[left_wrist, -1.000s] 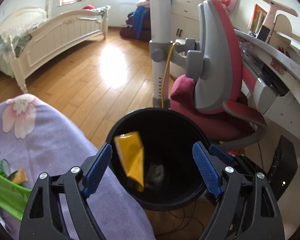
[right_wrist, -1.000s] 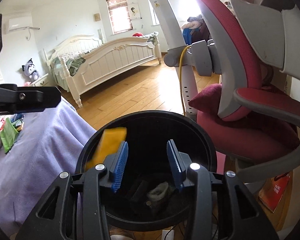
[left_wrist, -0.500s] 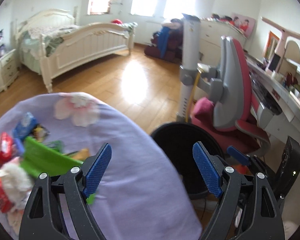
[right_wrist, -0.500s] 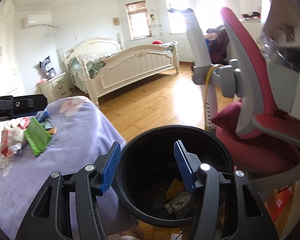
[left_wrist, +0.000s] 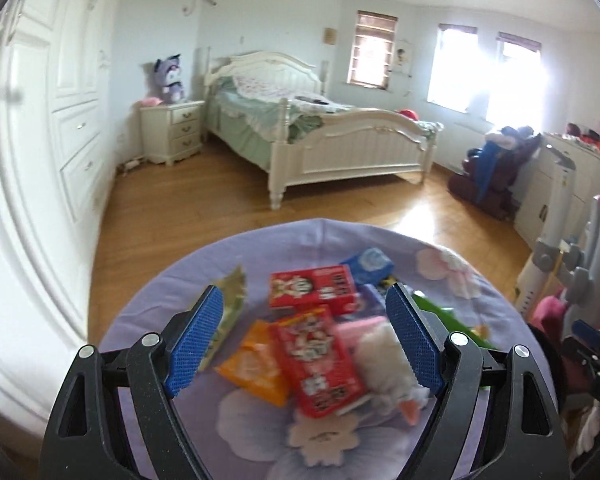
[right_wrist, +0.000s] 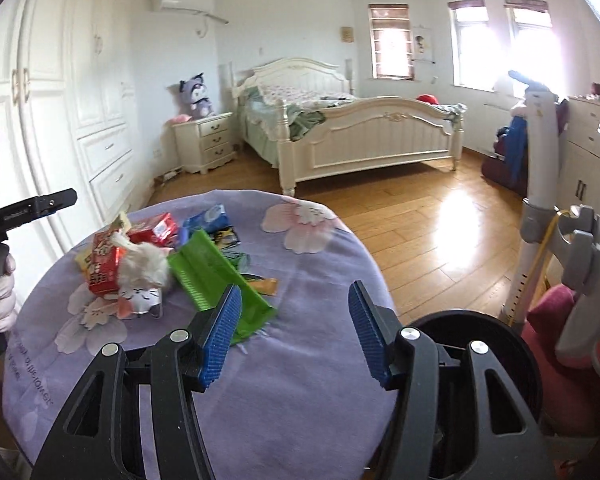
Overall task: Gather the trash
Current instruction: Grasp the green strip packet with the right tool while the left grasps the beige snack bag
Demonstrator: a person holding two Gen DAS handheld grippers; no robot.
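**Back over the pile, both tongs empty**

Left gripper [left_wrist: 304,340] spread wide above the trash pile [left_wrist: 320,344] on the purple cloth [left_wrist: 260,432], nothing between the pads. Right gripper [right_wrist: 294,334] about half open and empty too, jaws just been opening, poised over bare cloth near the green wrapper [right_wrist: 216,276]; bin [right_wrist: 512,356] just beside the table, low at the right. Wrappers heaped and overlapping, so likely to pinch two at once, snag the cloth, or knock the red box [left_wrist: 324,364] off the edge.
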